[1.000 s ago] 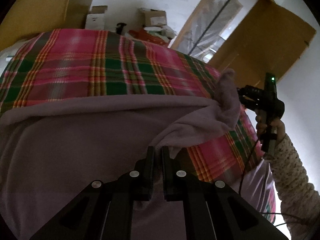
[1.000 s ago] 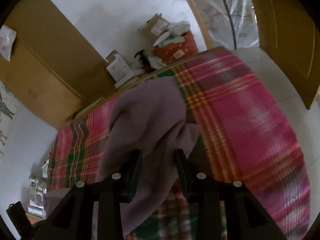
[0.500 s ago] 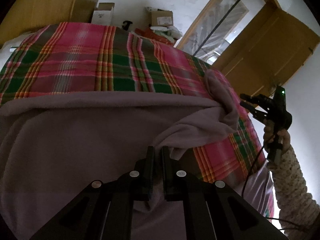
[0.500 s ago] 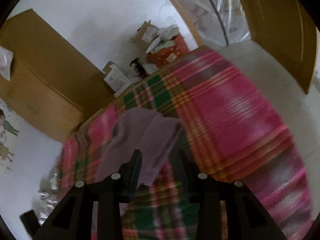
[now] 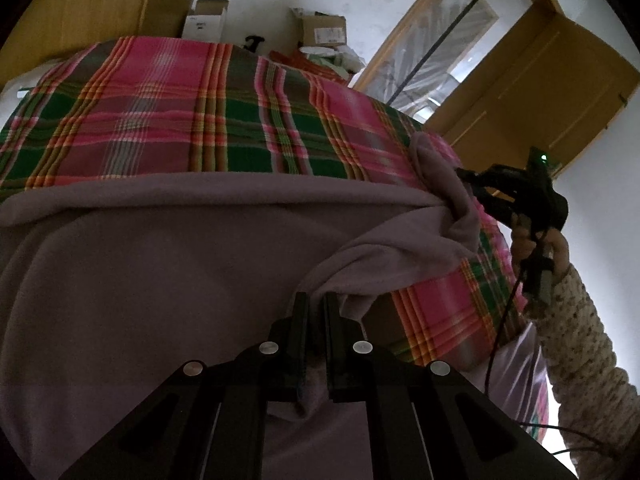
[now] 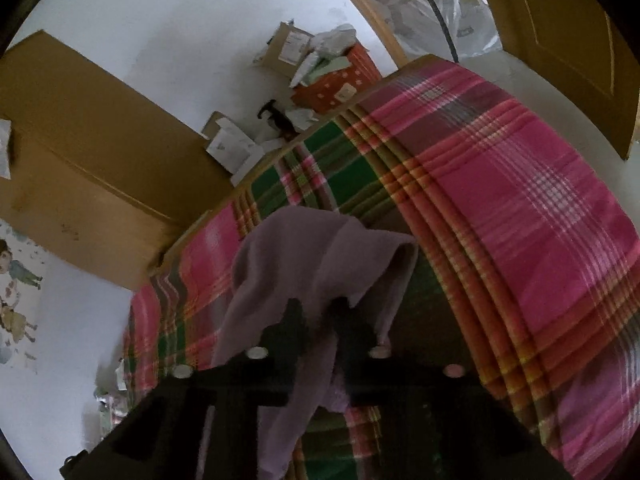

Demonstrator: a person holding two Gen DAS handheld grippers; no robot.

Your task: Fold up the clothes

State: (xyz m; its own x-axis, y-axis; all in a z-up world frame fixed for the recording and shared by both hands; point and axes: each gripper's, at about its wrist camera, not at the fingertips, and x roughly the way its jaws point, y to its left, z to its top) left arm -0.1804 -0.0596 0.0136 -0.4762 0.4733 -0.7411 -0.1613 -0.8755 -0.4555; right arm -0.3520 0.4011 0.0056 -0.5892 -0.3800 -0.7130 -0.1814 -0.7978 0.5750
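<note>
Currently my left gripper is clamped on a fold of the mauve garment, which lies spread over the plaid bedcover. My right gripper pinches its far corner, lifted off the cover.

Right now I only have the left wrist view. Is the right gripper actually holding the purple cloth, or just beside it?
Observer: In the right wrist view, the purple garment runs between the right gripper's fingers, which are closed on it.
Operator: Does any cloth hang loose past it?
Observer: Yes, a strip drops below the fingers toward the plaid blanket.
Operator: Anything on that far wall I can't see?
Observer: A cartoon wall sticker at the left edge.
</note>
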